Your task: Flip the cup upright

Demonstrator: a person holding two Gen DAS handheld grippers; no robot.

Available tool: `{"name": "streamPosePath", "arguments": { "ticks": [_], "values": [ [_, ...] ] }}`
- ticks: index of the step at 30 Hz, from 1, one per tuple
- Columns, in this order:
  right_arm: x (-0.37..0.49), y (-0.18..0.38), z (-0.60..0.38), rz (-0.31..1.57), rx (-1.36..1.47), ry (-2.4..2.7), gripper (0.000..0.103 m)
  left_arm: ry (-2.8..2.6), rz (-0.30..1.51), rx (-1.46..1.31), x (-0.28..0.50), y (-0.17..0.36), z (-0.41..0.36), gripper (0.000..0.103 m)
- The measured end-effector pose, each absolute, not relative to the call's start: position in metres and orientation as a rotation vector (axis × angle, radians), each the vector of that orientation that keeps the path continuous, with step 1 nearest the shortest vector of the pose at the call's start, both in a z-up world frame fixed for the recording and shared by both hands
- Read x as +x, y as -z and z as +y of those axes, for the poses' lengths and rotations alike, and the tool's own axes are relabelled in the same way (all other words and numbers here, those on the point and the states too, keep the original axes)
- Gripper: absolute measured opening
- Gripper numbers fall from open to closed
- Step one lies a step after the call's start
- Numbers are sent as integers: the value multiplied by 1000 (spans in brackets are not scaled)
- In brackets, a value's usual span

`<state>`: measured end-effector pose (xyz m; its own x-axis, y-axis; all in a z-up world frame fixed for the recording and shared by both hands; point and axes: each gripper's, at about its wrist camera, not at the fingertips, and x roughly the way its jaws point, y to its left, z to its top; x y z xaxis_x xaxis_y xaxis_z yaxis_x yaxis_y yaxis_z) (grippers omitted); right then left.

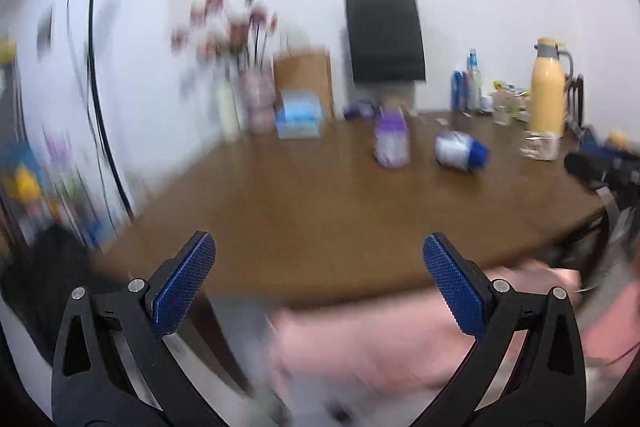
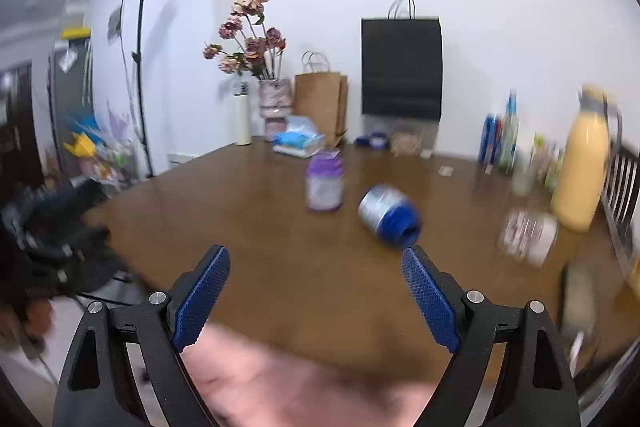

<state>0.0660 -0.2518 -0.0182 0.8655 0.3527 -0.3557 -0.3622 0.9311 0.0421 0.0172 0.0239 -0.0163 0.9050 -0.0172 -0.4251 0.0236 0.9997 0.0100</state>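
A silver and blue cup (image 2: 390, 215) lies on its side on the brown table (image 2: 260, 235), its blue end turned toward me; the left wrist view has the same cup (image 1: 461, 150) right of centre. My right gripper (image 2: 316, 281) is open, held above the table's near edge, short of the cup and a little left of it. My left gripper (image 1: 319, 275) is open too, back at the near edge and far from the cup. Nothing is between either pair of fingers. Both views are blurred by motion.
A purple-lidded jar (image 2: 325, 181) stands left of the cup. A clear container (image 2: 528, 235), a yellow thermos (image 2: 582, 167) and bottles (image 2: 500, 137) crowd the right side. A flower vase (image 2: 274, 107), tissue pack (image 2: 298, 141) and paper bags (image 2: 402, 65) line the back wall. Pink cloth (image 2: 280, 379) is below.
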Motion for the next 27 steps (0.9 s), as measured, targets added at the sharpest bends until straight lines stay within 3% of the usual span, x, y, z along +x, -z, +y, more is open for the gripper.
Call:
{"name": "streamPosePath", "arguments": {
  "ticks": [3, 5, 27],
  "values": [
    [28, 35, -246, 369, 61, -376, 92, 20, 439, -56, 0, 17, 30, 103],
    [18, 36, -228, 358, -23, -434, 92, 11, 396, -63, -4, 9, 31, 103],
    [9, 33, -218, 322, -87, -417, 92, 34, 348, -35, -16, 5, 20, 103]
  ]
}}
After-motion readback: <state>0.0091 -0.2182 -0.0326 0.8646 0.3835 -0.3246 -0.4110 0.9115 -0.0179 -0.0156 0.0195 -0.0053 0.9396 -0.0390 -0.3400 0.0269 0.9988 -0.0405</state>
